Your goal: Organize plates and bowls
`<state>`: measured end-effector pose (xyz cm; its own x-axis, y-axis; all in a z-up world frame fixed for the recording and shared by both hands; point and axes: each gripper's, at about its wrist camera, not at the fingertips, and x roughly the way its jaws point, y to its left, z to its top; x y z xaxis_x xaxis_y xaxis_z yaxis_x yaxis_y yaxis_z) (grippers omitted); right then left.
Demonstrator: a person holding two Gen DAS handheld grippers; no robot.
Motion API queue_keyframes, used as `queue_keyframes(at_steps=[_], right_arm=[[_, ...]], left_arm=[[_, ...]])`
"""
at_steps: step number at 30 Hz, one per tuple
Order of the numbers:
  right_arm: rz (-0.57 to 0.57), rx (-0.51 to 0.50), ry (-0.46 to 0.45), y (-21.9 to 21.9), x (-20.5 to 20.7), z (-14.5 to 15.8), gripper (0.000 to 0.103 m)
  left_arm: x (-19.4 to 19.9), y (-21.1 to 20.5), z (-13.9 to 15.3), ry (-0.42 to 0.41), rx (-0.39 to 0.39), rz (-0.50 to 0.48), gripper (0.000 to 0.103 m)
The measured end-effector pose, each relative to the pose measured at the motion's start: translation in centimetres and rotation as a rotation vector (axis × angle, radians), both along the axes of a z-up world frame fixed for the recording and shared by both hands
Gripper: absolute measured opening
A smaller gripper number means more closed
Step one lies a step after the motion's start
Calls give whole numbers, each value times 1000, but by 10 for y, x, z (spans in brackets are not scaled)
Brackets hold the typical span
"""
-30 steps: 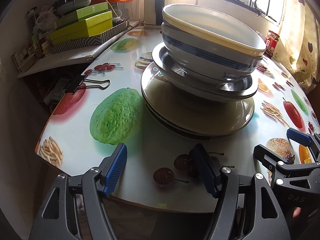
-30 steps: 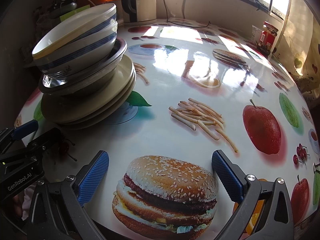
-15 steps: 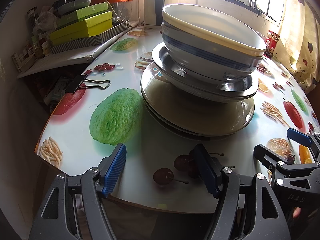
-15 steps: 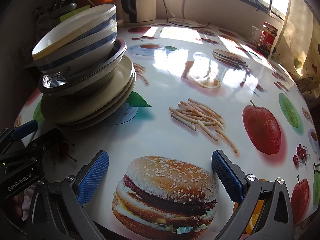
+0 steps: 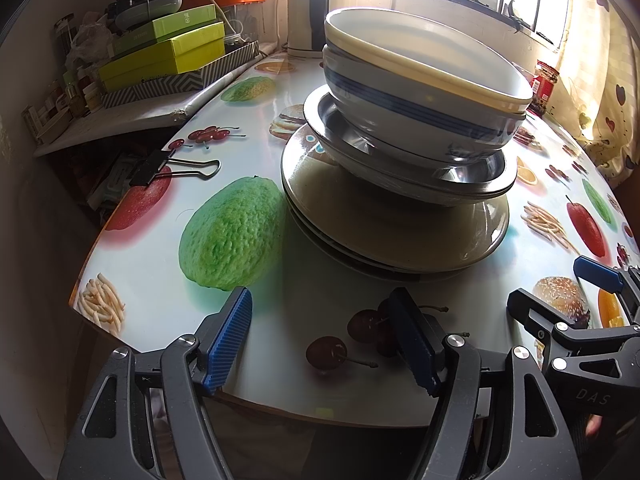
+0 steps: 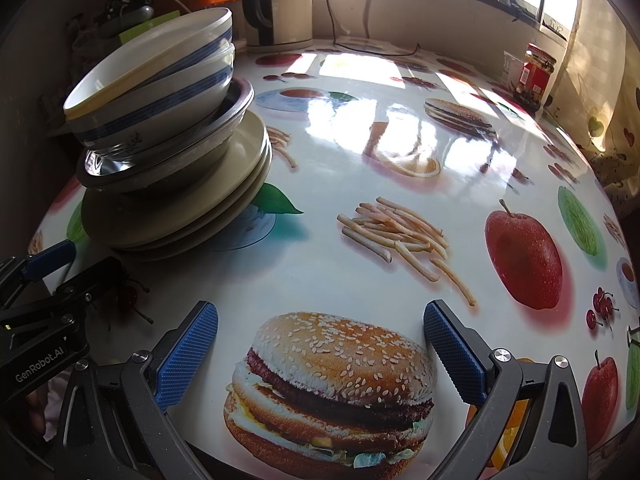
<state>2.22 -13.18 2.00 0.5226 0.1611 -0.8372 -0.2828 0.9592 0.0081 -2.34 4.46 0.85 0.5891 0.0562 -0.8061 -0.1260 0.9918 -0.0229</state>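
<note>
One stack stands on the table: beige plates (image 5: 400, 224) at the bottom, a steel bowl (image 5: 472, 178) on them, then a white bowl with blue stripes (image 5: 400, 116) and a cream-rimmed bowl (image 5: 420, 56) on top. The stack also shows in the right wrist view (image 6: 168, 120) at the left. My left gripper (image 5: 324, 340) is open and empty near the table's front edge, short of the stack. My right gripper (image 6: 320, 356) is open and empty above the printed burger, to the right of the stack.
The table (image 6: 360, 272) has a glossy cloth printed with fruit and food. A black binder clip (image 5: 160, 168) lies at its left edge. Green boxes (image 5: 168, 56) sit on a side shelf. A kettle (image 6: 280, 4) and a red jar (image 6: 536, 74) stand at the back.
</note>
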Motion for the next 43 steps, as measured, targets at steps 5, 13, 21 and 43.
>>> queue_keyframes(at_steps=[5, 13, 21, 43], right_arm=[[0, 0, -1, 0, 0, 0, 103], [0, 0, -1, 0, 0, 0, 103], [-1, 0, -1, 0, 0, 0, 103], [-1, 0, -2, 1, 0, -1, 103]], left_arm=[[0, 0, 0, 0, 0, 0, 72], [0, 0, 0, 0, 0, 0, 73], [0, 0, -1, -1, 0, 0, 74], [0, 0, -1, -1, 1, 0, 74]])
